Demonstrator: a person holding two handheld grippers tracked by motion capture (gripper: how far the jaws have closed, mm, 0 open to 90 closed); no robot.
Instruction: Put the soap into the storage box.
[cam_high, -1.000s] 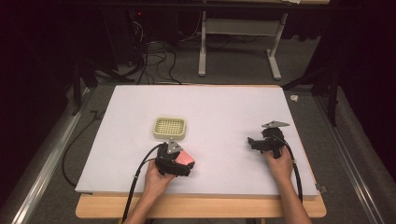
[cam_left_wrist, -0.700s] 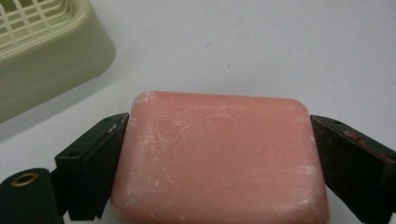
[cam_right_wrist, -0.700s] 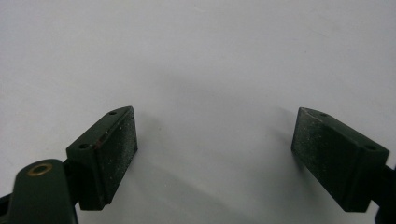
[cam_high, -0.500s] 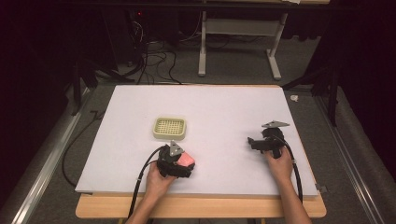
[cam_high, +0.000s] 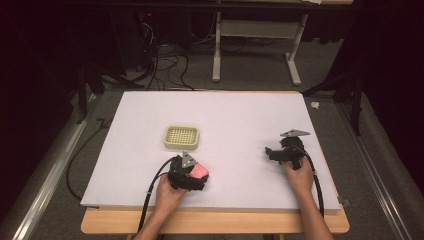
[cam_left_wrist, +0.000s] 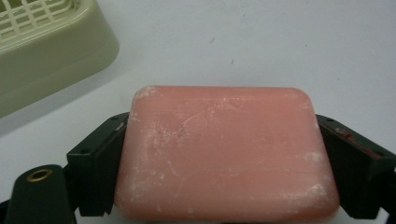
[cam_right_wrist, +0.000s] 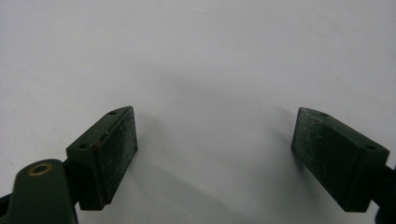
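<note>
A pink bar of soap (cam_left_wrist: 224, 149) lies on the white board, and both jaws of my left gripper (cam_left_wrist: 223, 140) press against its short ends. From the high view the soap (cam_high: 199, 171) and the left gripper (cam_high: 198, 176) sit near the board's front edge, left of centre. A pale green soap dish (cam_high: 182, 137) with a grid top stands just behind them; its corner (cam_left_wrist: 46, 51) is at upper left in the left gripper view. My right gripper (cam_high: 270, 152) rests at the right of the board, jaws wide apart. Nothing but bare white surface lies between the right gripper's (cam_right_wrist: 217, 140) jaws.
The white board (cam_high: 240, 115) covers a wooden table whose front strip (cam_high: 240, 222) is bare. Beyond it are a dark floor with cables (cam_high: 165, 60) and a white desk frame (cam_high: 255, 45). Each gripper trails a black cable off the front edge.
The left gripper with the soap has shifted very slightly to the right. The right hand and the soap dish have stayed put.
</note>
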